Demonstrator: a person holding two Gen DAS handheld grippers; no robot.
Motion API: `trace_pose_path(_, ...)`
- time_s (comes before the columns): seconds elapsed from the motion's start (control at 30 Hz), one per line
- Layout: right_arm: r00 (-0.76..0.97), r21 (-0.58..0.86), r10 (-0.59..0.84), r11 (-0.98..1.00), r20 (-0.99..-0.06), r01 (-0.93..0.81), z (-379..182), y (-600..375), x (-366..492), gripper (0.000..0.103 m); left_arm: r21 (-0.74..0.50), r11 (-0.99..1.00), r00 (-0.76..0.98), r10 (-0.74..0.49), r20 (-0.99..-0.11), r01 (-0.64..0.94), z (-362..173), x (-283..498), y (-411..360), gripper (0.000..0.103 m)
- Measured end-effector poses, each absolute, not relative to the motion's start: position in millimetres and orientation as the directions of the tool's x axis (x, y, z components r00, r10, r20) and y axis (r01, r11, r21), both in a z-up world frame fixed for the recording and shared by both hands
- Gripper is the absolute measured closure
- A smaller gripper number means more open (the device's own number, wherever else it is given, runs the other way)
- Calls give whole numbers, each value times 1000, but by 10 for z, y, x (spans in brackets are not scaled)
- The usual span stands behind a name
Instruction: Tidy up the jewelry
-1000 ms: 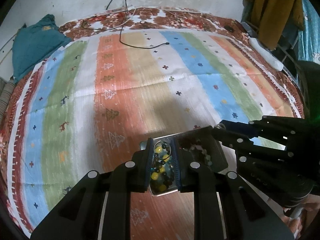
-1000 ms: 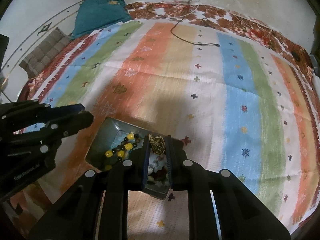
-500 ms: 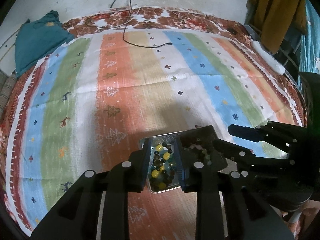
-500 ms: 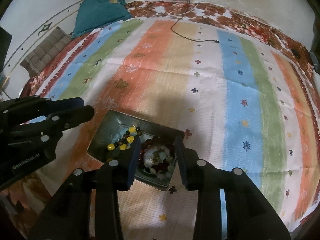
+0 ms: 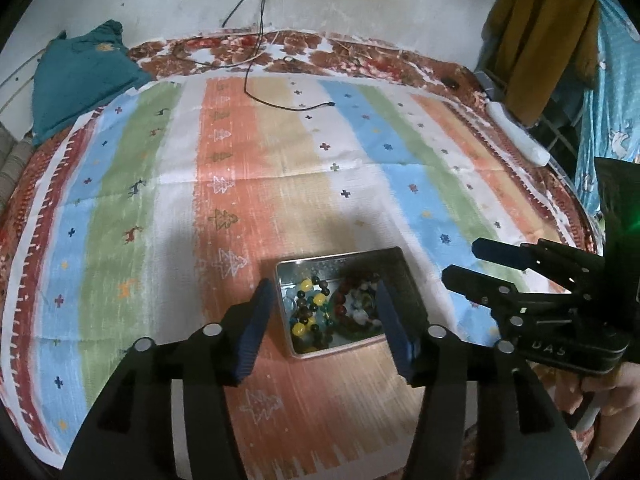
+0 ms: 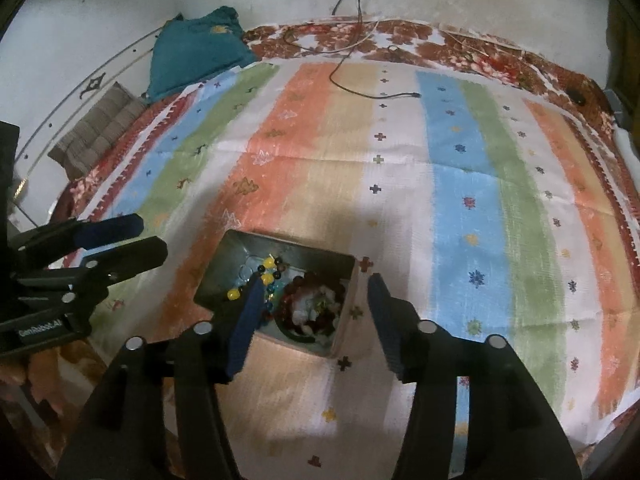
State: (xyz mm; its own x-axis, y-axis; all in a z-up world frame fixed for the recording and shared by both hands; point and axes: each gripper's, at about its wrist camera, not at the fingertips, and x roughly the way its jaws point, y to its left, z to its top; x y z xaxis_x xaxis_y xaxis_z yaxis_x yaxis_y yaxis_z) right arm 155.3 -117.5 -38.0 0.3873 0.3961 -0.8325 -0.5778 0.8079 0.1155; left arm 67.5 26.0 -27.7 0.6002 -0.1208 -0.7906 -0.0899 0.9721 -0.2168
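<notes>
A metal tin (image 5: 288, 276) sits on the striped cloth and also shows in the right wrist view (image 6: 224, 272). It holds a yellow and dark bead string (image 5: 308, 312) (image 6: 266, 278) and a dark red bead bracelet with pale pieces (image 5: 356, 312) (image 6: 316, 308). My left gripper (image 5: 322, 292) is open and empty, raised above the tin. My right gripper (image 6: 314, 286) is open and empty, also above the tin. Each gripper shows in the other's view, the right one (image 5: 464, 264) and the left one (image 6: 152, 236).
A striped cloth (image 5: 280, 184) covers a bed. A black cable (image 5: 288, 106) lies at its far end. A teal cushion (image 5: 84, 76) sits far left, a white object (image 5: 516, 136) at the right edge, a mustard garment (image 5: 536, 40) hangs beyond.
Both grippers opened and pulled back up from the tin. The right one let go of a gold piece into the tin; the left one released the beads.
</notes>
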Motion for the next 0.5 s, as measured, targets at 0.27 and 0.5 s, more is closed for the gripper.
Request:
trace_pose_path(0.27,428,103,407,811,-807,-576,-239,-1289,1412,32,-177,980,580,-92,-809,-91,-299,617,211,38)
trace_pose_path(0.5,441,124,432,810,-787,-573,-181,-1455,1258,28,-184,980,603,-99,-791,-80,-258,435,167,30)
